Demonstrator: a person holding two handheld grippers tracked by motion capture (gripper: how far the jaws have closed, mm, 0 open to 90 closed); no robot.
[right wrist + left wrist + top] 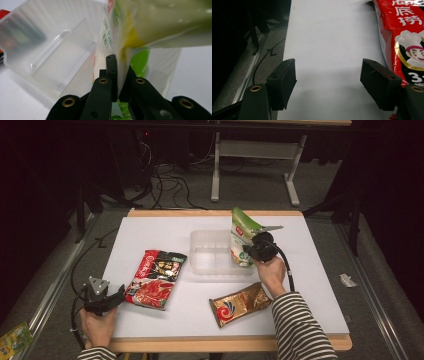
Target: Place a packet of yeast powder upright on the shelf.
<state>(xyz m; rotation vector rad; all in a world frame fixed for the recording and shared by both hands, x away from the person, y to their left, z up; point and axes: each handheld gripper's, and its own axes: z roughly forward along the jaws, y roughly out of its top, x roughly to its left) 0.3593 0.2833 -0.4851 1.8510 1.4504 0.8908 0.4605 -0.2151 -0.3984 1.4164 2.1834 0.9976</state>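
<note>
Reading "CORN STARCH" on its side in the right gripper view, the green-and-white pouch (150,27) sits pinched between the right gripper's (120,75) closed jaws; in the high view that pouch (241,237) stands upright at the right end of the clear plastic bin (210,255), near centre frame. Lower left, the left gripper (112,299) rests at the table edge, its jaws spread wide with nothing between them. Just beside it lies a red pouch (155,279) printed with Chinese characters and a cartoon chef, shown close up in the left gripper view. A gold pouch (239,303) lies lower centre. White table top (320,285), grey floor, cables behind.
</note>
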